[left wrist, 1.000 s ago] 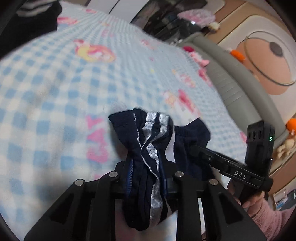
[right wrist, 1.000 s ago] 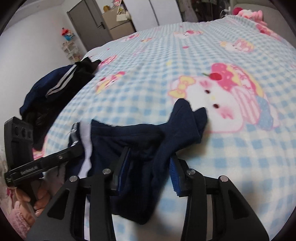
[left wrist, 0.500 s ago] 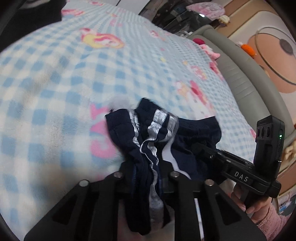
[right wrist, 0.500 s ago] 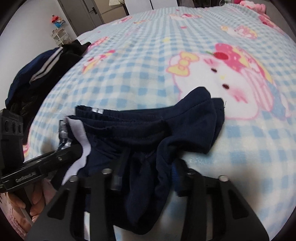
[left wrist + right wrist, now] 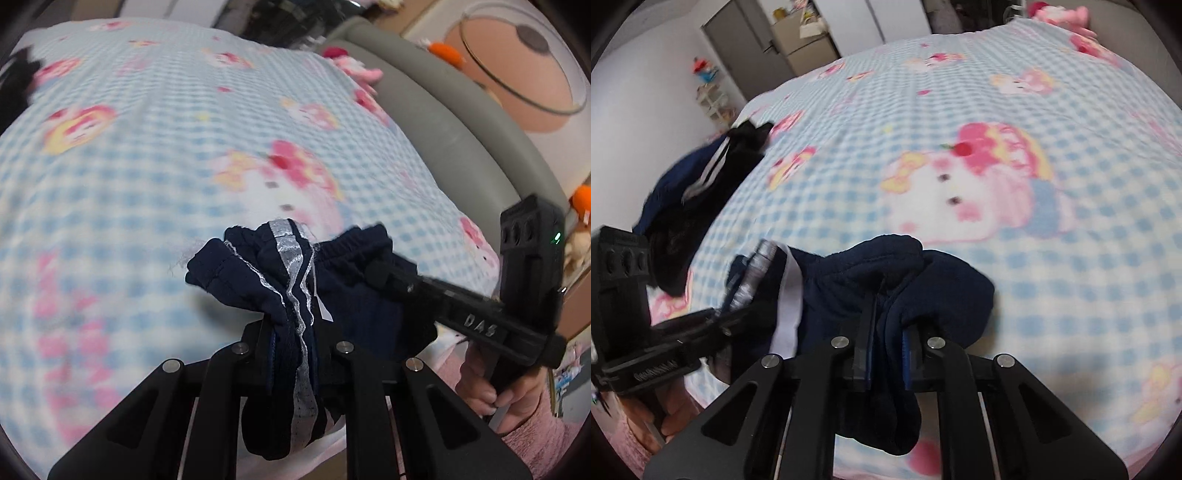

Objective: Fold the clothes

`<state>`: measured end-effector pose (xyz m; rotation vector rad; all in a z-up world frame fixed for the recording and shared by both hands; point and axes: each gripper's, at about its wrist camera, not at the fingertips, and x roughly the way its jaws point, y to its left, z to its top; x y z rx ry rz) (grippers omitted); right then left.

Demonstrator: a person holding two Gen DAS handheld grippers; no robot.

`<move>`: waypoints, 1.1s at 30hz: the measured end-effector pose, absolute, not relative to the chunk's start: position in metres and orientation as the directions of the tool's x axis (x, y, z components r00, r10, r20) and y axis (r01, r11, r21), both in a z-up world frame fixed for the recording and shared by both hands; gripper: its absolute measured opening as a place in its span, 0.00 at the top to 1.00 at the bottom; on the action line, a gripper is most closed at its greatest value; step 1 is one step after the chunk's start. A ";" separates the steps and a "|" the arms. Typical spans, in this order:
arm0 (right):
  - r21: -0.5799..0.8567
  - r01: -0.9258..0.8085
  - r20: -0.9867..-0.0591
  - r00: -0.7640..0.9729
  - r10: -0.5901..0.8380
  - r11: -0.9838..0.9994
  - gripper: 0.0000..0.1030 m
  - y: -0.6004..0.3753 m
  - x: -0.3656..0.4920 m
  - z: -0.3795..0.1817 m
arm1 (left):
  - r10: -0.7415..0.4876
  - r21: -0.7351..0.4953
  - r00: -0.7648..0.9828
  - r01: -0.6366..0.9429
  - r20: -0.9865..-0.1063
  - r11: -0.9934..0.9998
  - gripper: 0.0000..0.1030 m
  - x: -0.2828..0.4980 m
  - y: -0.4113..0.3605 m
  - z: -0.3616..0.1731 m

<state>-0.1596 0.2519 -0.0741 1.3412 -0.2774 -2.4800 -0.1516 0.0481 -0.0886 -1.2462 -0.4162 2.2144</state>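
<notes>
Both grippers have lifted the navy silver-striped shorts (image 5: pixel 295 280) above the blue-checked cartoon blanket (image 5: pixel 129 155); left gripper (image 5: pixel 293 332) pinches the striped edge, right gripper (image 5: pixel 888 332) clamps plain navy fabric.

Two grippers (image 5: pixel 291 332) (image 5: pixel 886 343), one navy garment (image 5: pixel 347 295), one clothes pile (image 5: pixel 690 192), one blanket (image 5: pixel 147 147)

a home bedroom. a bed is covered by a fleece blanket in pale blue and white check with pink cartoon kittens (image 5: pixel 1015 110), bounded by a padded grey headboard (image 5: pixel 461 122). pink plush toys (image 5: pixel 1060 14) sit at its far edge; a heap of dark clothes with white stripes (image 5: pixel 698 188) lies at a corner. beyond stand a grey door (image 5: pixel 738 48) and white wardrobe panels (image 5: pixel 886 18).
</notes>
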 end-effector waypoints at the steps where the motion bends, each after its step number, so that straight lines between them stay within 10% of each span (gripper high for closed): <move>1: 0.317 0.170 -0.772 -0.525 -0.358 -0.933 0.91 0.265 -0.164 -0.066 | 0.624 -0.516 -0.378 -0.355 -0.683 -0.780 0.86 -0.159 0.064 -0.082; 21: 0.241 0.073 -0.672 -0.707 -0.221 -0.968 0.91 0.514 -0.319 0.046 | 0.729 -0.580 -0.397 -0.442 -0.558 -0.685 0.86 -0.332 0.321 -0.014; 30: 0.211 -0.119 -0.871 -0.473 -0.131 -0.970 0.80 0.585 -0.366 -0.094 | 0.674 -0.612 -0.176 -0.301 -0.718 -0.731 0.77 -0.368 0.361 -0.146; 33: 0.247 -0.105 -0.825 -0.544 -0.152 -0.963 0.74 0.590 -0.347 -0.083 | 0.664 -0.578 -0.253 -0.340 -0.703 -0.742 0.59 -0.358 0.349 -0.124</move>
